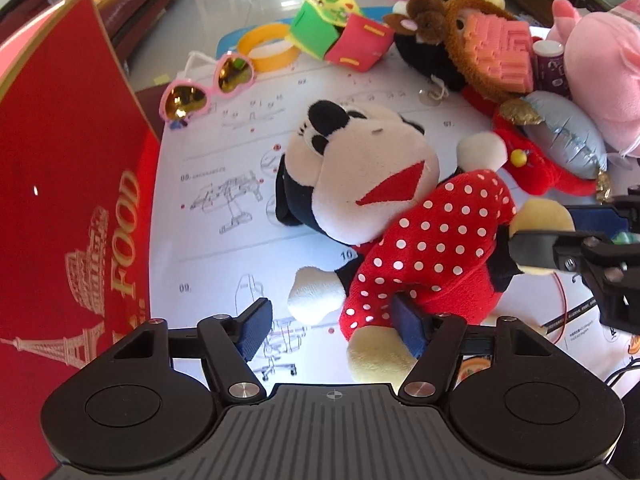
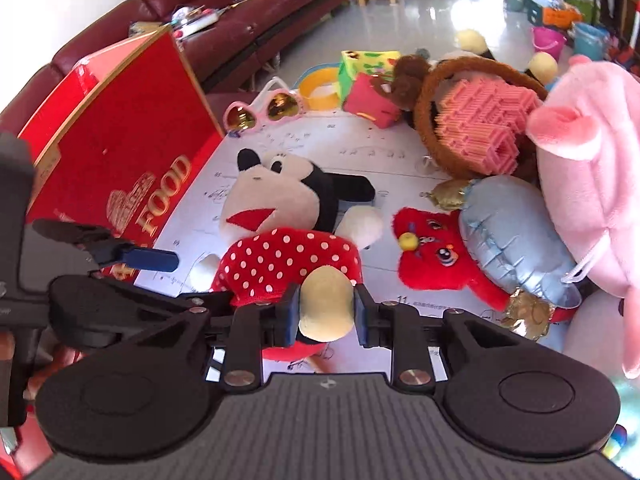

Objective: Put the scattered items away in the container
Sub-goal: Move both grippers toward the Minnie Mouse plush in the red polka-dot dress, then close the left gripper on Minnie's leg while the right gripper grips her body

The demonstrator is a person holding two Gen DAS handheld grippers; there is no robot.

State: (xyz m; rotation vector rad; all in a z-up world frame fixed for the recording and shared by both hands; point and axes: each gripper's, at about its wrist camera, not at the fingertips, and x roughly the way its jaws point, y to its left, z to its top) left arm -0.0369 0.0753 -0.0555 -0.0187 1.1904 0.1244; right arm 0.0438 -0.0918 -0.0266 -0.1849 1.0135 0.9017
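I have the right gripper (image 2: pixel 326 316) clenched on the mouse (image 2: pixel 280 236); its blue pads press both sides of the doll's cream foot (image 2: pixel 326 308), and the rest of the plush lies ahead of it on the sheet (image 2: pixel 400 184), head toward the box (image 2: pixel 120 168). My left gripper (image 1: pixel 332 324) is released, jaws spread wide; one pad (image 1: pixel 408 332) rests against the doll's spotted red dress near the other foot, the other pad (image 1: pixel 256 328) hangs free over the sheet, so nothing is pinched there.

The box, red with gold FOOD lettering, stands just left of the mouse, its tall side facing me; I cannot see inside it from either wrist, so what it holds I cannot tell.

Beyond the mouse lie pink heart sunglasses (image 1: pixel 204 88), a yellow ring (image 1: pixel 268 46) and a soft cube (image 1: pixel 340 32); right of the mouse sit a red plush (image 2: pixel 432 252) touching a silver balloon (image 2: pixel 512 236), with a brown-maned toy (image 2: pixel 448 120), a pink block piece (image 2: pixel 488 120) on it, and a large pink plush (image 2: pixel 592 184) behind. A purple cup (image 1: pixel 552 68) stands beside that pink plush; I cannot see into it.
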